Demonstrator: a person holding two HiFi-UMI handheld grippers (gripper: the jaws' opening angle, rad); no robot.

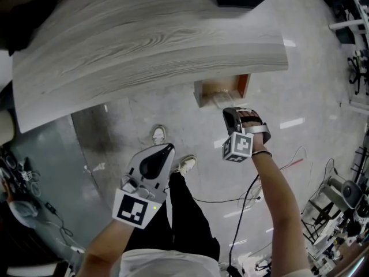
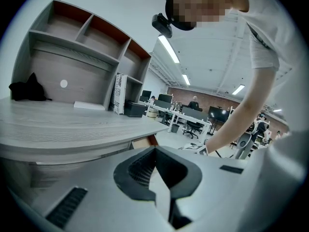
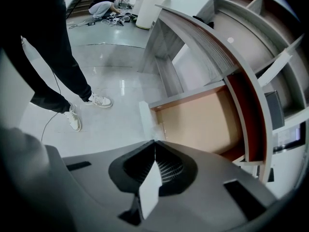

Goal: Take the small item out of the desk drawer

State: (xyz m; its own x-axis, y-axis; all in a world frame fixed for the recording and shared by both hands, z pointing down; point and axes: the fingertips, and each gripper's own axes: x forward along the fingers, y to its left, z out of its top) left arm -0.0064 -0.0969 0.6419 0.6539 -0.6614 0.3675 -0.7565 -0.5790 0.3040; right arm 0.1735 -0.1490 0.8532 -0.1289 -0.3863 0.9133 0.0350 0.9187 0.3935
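right claw (image 3: 155, 142): pinched shut on a thin white flat piece (image 3: 148, 190), right at the front edge of the open tan drawer (image 3: 203, 124)
left claw (image 2: 155, 148): closed, nothing in it, well away from that drawer

Head view from above; gripper views toward desk (image 1: 144, 45)

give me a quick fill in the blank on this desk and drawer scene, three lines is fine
1. The drawer under the desk stands ___.
2. The right tool hangs just above it with its jaws ___.
3. The left tool is held away from the drawer, near the person's ___ shoes.
Missing words: open; shut; white.
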